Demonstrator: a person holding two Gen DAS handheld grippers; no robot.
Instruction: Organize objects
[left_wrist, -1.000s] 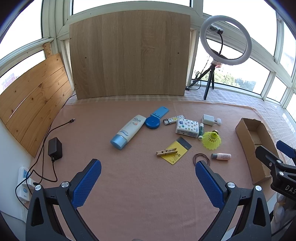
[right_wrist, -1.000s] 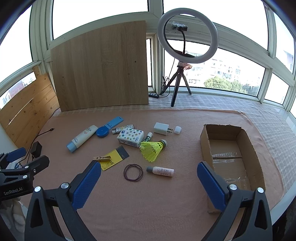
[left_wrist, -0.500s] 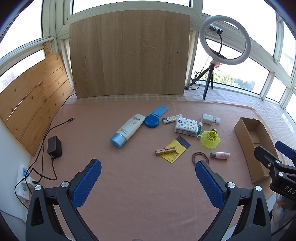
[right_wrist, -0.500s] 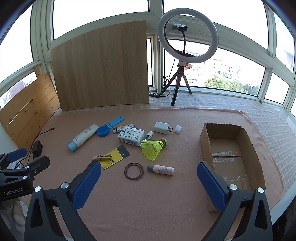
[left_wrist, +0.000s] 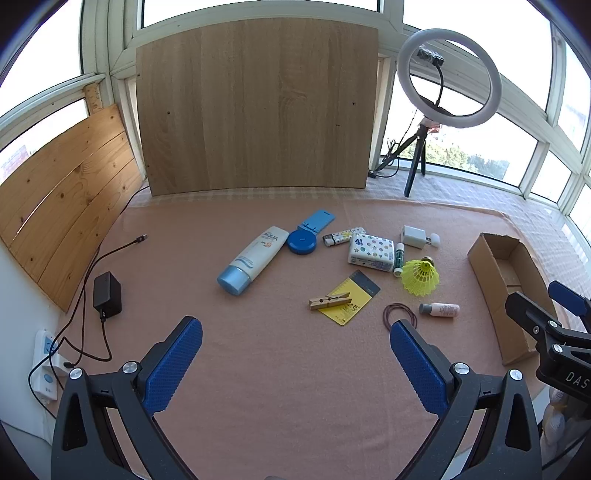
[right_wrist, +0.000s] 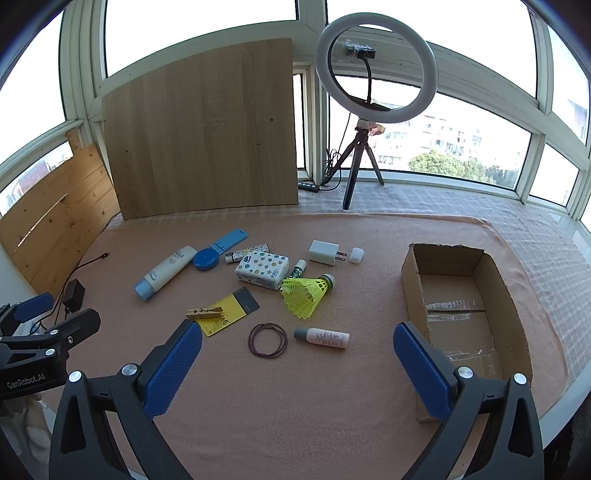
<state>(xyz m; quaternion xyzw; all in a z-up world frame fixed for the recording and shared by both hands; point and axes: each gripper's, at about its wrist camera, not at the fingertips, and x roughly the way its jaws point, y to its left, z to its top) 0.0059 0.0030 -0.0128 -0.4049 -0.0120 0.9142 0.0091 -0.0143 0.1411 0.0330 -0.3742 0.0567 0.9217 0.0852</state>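
Small objects lie scattered on the pink cloth: a sunscreen tube (left_wrist: 254, 258), a blue round case (left_wrist: 301, 242), a tissue pack (left_wrist: 371, 252), a yellow shuttlecock (right_wrist: 306, 291), a clothespin (right_wrist: 205, 312) on a yellow card (right_wrist: 229, 310), rubber bands (right_wrist: 268, 340), a small pink bottle (right_wrist: 322, 337) and a white charger (right_wrist: 325, 252). An open cardboard box (right_wrist: 466, 314) stands at the right. My left gripper (left_wrist: 295, 360) and right gripper (right_wrist: 297, 363) are both open and empty, held above the cloth's near side, apart from all objects.
A wooden board (left_wrist: 255, 107) leans at the back, wooden planks (left_wrist: 62, 192) at the left. A ring light on a tripod (right_wrist: 373, 110) stands at the back. A black adapter with cable (left_wrist: 106, 293) and a power strip (left_wrist: 46, 360) lie at the left edge.
Both grippers have drifted slightly backward or upward; the objects look a little farther. Nothing was taken hold of or moved.
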